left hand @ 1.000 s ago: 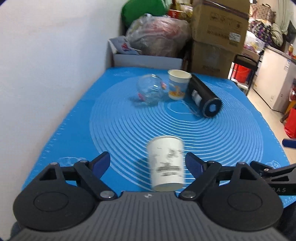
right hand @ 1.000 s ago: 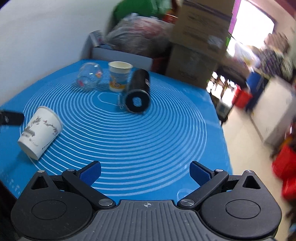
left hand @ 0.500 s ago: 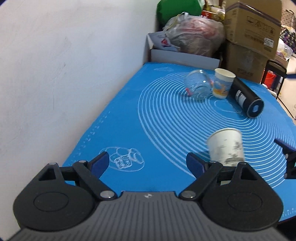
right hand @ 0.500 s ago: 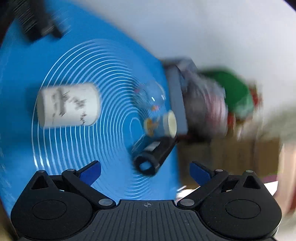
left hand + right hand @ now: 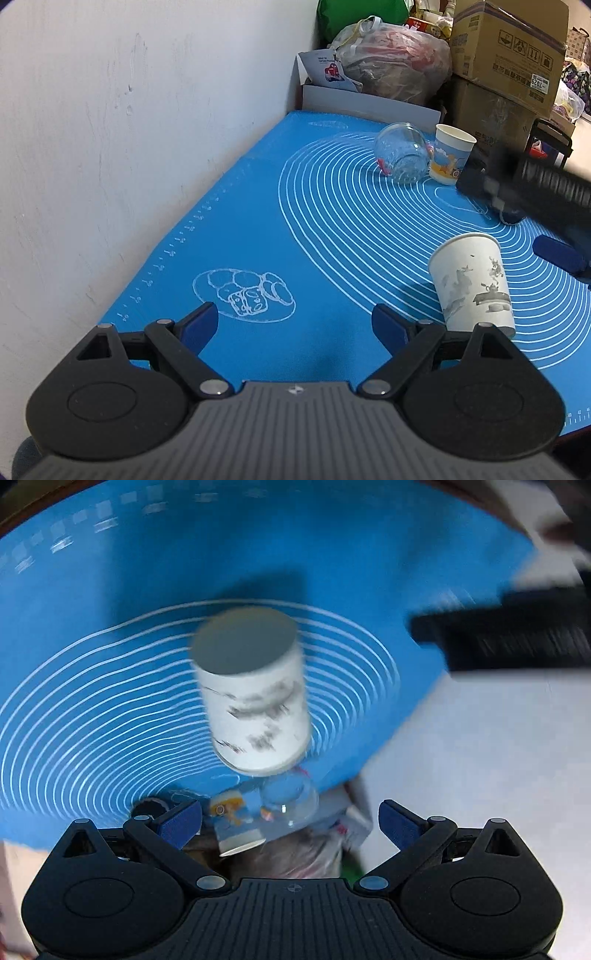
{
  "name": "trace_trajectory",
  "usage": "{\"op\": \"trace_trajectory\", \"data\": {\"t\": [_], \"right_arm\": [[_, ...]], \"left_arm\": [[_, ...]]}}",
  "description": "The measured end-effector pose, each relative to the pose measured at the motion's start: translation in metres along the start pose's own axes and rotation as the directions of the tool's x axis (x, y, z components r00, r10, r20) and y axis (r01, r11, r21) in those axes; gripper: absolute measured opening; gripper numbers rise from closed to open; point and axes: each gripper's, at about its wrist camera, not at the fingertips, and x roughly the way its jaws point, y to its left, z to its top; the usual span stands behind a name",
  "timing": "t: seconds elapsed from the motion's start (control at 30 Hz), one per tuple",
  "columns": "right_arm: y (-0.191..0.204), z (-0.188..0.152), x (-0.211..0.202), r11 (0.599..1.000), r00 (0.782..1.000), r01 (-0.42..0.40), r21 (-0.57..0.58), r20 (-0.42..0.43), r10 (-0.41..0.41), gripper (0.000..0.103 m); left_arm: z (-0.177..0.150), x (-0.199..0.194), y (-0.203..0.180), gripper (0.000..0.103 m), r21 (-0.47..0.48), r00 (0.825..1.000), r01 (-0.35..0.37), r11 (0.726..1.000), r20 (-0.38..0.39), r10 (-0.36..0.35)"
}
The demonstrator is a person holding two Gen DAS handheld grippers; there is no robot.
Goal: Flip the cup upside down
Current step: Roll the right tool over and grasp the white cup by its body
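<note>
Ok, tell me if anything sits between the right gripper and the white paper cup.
Nothing visible does. In the right wrist view the white paper cup lies straight ahead of the open right gripper, with only bare blue mat around it. The glass jar, cartoon cup and black bottle stand apart from it.

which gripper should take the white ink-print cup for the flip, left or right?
Probably right. The right gripper is open, rolled over, with the white cup centred ahead of its fingers. The left gripper is open too, but the cup stands outside its right finger.
</note>
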Motion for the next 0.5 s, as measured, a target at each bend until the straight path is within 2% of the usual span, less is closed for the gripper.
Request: {"op": "trace_trajectory", "data": {"t": [0.23, 0.4, 0.5], "right_arm": [[0.031, 0.016, 0.000, 0.969, 0.992, -0.044, -0.242, 0.106, 0.071, 0.103], [0.040, 0.020, 0.007, 0.949, 0.987, -0.025, -0.314, 0.142, 0.073, 0.103], [0.045, 0.018, 0.014, 0.933, 0.986, -0.009, -0.360, 0.152, 0.068, 0.095]], "left_arm": [[-0.003, 0.006, 0.005, 0.090, -0.023, 1.000, 0.017, 1.000, -0.006, -0.017], [-0.003, 0.005, 0.007, 0.090, -0.030, 1.000, 0.028, 0.999, -0.001, -0.028], [-0.003, 0.006, 0.008, 0.090, -0.033, 0.999, 0.034, 0.999, 0.000, -0.034]]}}
